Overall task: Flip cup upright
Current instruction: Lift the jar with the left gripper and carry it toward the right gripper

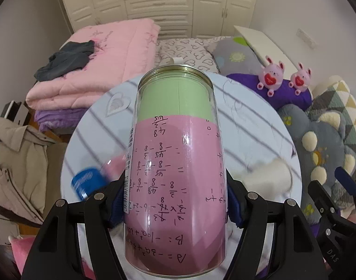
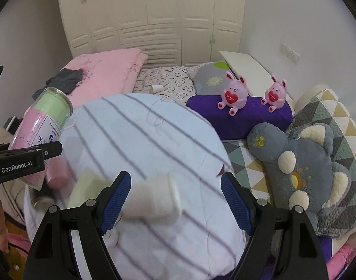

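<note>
My left gripper [image 1: 175, 200] clamps the clear cup [image 1: 175, 163], lifted and tilted, not yet upright; my right gripper [image 2: 175, 200] gapes wide, empty.

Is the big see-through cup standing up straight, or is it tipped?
Tipped. In the right wrist view the cup leans, gold-rimmed end up and away, squeezed in the left claw, off the striped cloth.

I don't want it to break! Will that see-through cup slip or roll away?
The cup looks smooth and shiny, so it may slip between the left gripper fingers. It's round, so it would probably roll if laid sideways. It looks like glass, possibly breakable.
</note>
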A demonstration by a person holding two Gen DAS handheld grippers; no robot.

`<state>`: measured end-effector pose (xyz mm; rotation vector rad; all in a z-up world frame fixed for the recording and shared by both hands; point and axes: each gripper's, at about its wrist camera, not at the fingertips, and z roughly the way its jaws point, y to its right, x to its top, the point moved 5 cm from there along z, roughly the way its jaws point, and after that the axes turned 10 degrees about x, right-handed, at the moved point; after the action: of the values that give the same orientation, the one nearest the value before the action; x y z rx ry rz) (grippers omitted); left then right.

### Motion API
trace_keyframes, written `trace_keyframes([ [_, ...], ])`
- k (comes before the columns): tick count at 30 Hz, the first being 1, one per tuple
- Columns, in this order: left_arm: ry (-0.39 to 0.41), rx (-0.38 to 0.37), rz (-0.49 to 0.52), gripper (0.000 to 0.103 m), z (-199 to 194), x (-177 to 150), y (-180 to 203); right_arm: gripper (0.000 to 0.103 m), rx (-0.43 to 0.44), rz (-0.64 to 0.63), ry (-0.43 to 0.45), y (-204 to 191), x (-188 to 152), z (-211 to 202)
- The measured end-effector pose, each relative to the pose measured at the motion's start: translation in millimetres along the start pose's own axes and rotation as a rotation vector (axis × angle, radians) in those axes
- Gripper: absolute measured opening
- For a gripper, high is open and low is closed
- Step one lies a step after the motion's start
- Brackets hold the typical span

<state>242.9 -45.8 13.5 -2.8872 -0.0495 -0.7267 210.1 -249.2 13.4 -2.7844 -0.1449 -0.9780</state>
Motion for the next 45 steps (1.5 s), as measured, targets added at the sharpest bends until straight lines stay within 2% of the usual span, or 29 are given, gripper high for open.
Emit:
trace_keyframes([
  [9, 0.007, -0.005, 0.0, 0.07, -22, -77, -29, 0.081, -0.009, -0.069, -0.007, -43, -60, -34],
  [17, -0.025, -0.017, -0.006, 0.07, -15, -146, -41, 0.081, 0.008, -0.107, -0.03, -68, -105, -34],
  [20, -0.035, -0.022, -0.001, 0.07, -11, -163, -38, 0.081, 0.009, -0.112, -0.045, -72, -121, -29],
  [28, -0.053, -0.059, -0.005, 0.071, 3, -187, -25, 0.081, 0.0, -0.096, -0.082, -77, -151, -20],
  [36, -0.067, -0.066, -0.018, 0.071, 20, -193, -19, 0.081, -0.02, -0.077, -0.111, -73, -161, -7],
  [38, -0.052, -0.057, -0.02, 0.081, 21, -193, -19, 0.081, -0.02, -0.076, -0.117, -72, -162, -4],
  [40, -0.024, -0.031, -0.006, 0.086, 18, -191, -19, 0.081, -0.021, -0.074, -0.124, -70, -164, -3],
  [42, -0.013, -0.011, 0.001, 0.087, 16, -189, -21, 0.081, -0.021, -0.072, -0.127, -70, -164, -2],
  [45, -0.016, -0.022, -0.007, 0.087, 15, -187, -22, 0.081, -0.02, -0.069, -0.125, -69, -163, -3],
])
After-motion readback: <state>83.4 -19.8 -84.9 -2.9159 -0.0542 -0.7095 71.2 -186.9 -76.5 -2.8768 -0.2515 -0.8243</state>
